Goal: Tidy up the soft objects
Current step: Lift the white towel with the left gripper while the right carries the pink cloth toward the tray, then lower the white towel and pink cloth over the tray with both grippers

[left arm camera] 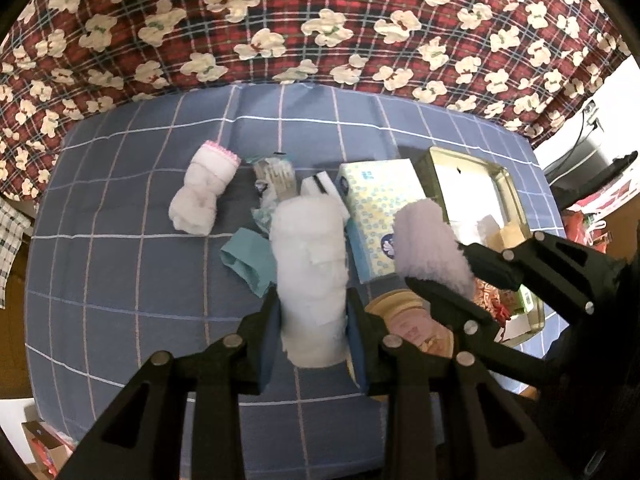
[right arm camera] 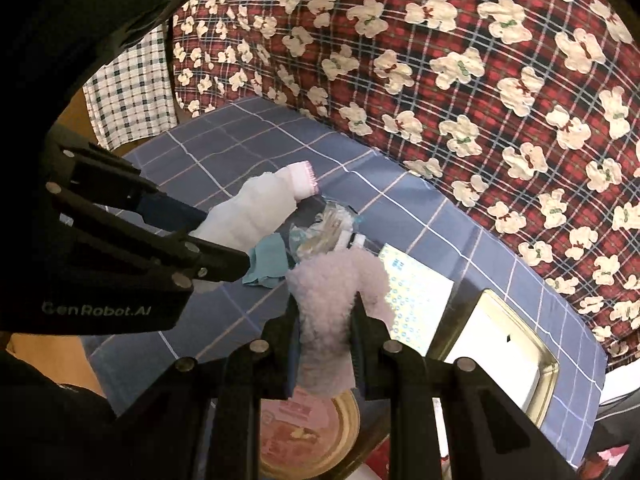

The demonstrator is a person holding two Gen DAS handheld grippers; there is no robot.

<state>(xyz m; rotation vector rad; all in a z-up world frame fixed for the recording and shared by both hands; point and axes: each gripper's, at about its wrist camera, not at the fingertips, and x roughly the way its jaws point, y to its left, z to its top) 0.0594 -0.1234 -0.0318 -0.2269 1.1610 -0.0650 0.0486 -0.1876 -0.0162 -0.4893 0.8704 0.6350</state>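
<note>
Lying on the blue checked surface (left arm camera: 120, 280) at far left: white rolled sock with pink cuff (left arm camera: 204, 188). Clenching a white rolled cloth (left arm camera: 310, 276) above it: left claw (left arm camera: 312, 320). Gripping a fluffy lilac sock (right arm camera: 332, 312) near the tissue box (left arm camera: 372, 216) and open tin (left arm camera: 480, 196): right claw (right arm camera: 326, 344).

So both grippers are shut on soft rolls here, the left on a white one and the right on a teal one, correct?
Not quite. The right gripper is shut on a fluffy lilac roll, as the right wrist view shows; the teal cloth lies on the blue checked tablecloth. The left gripper does hold the white fabric roll.
</note>
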